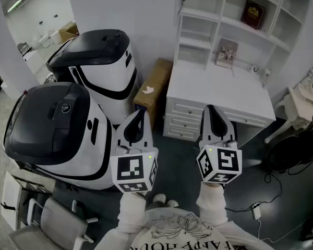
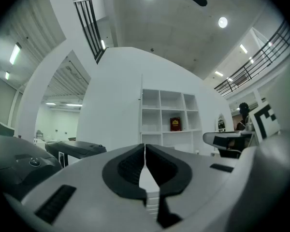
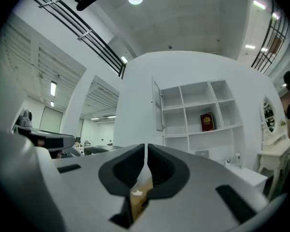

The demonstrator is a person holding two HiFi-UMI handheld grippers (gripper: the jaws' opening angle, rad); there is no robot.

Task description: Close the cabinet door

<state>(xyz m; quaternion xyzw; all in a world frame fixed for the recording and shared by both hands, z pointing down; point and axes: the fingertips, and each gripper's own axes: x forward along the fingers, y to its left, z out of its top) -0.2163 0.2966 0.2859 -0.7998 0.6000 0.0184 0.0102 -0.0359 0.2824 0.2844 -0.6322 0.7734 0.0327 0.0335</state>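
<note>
Left tool: the left tool (image 2: 145,153) has its two black jaws pressed together with nothing between them.
Right tool: the right tool (image 3: 145,153) is likewise closed and empty, held level with the left one and a little apart from it.
Task's thing: the narrow white cabinet door (image 3: 157,106) hangs at the upper left corner of the white open-shelf unit (image 3: 184,115), which stands on the white table with drawers (image 1: 219,87).
Door's direction: its long axis runs up and down; it is swung out from the unit's left edge, so the panel juts toward the room rather than lying flat over the shelves.
Distance: both tools are well apart from the door, low in front of the table's drawers.
Open room: the dark grey floor (image 1: 182,155) lies bare between the person and the table.
Left edge: a brown cardboard box (image 1: 154,87) stands just beside the table's left side, with two large white-and-black rounded machines (image 1: 101,61) beyond it.
Shelves: a dark red book (image 3: 207,122) stands upright in a middle compartment.
</note>
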